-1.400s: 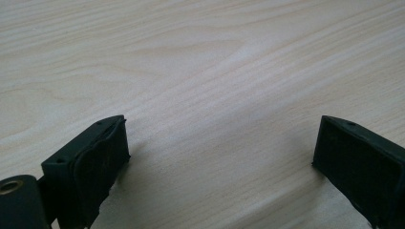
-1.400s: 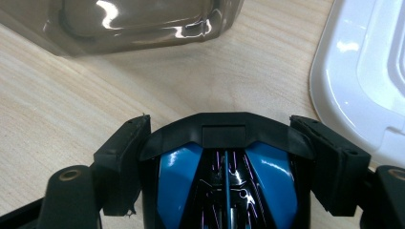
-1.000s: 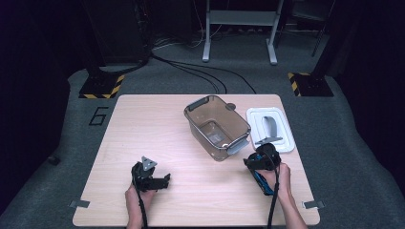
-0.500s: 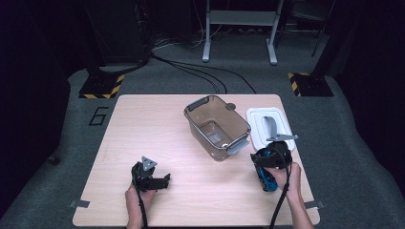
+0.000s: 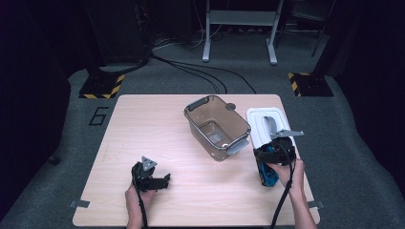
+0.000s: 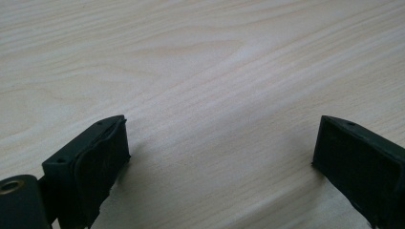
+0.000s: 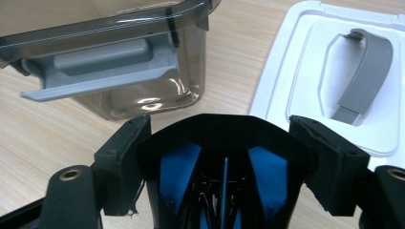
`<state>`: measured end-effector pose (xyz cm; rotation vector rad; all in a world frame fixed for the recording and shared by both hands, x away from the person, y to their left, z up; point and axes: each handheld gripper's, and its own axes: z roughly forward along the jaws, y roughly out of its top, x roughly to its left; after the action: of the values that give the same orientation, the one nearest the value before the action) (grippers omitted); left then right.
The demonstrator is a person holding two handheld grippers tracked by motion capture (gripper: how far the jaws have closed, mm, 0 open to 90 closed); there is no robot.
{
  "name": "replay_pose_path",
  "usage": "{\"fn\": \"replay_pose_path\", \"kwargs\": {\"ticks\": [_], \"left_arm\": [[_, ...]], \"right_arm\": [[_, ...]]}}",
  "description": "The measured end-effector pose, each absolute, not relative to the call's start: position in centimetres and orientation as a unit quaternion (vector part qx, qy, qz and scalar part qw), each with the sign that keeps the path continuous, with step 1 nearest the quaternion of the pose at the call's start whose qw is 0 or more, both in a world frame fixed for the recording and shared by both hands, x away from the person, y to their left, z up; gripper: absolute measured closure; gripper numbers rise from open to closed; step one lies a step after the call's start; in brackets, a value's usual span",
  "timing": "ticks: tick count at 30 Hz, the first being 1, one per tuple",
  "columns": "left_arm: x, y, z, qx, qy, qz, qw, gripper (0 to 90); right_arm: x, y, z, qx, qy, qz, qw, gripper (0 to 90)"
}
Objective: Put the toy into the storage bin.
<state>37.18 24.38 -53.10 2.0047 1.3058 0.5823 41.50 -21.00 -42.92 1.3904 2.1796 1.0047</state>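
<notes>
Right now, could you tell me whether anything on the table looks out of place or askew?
Nothing is spilled or visibly damaged. The clear brown container sits skewed to the table edges, without its lid: the white lid with a grey handle lies flat beside it. The right gripper is closed on a black and blue object; what it is I cannot tell.

Grey carpet floor (image 5: 57, 143); metal stand (image 5: 239, 28); perhaps black cables (image 5: 200, 71)
</notes>
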Motion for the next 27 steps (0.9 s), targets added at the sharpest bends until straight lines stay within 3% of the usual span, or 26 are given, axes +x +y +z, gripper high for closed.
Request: {"fn": "replay_pose_path", "kwargs": {"ticks": [27], "left_arm": [[37.2, 24.4, -53.1, 0.768, 0.500, 0.222, 0.333, 4.9]], "right_arm": [[45.2, -21.6, -40.7, 0.510, 0.750, 0.365, 0.211, 24.0]]}}
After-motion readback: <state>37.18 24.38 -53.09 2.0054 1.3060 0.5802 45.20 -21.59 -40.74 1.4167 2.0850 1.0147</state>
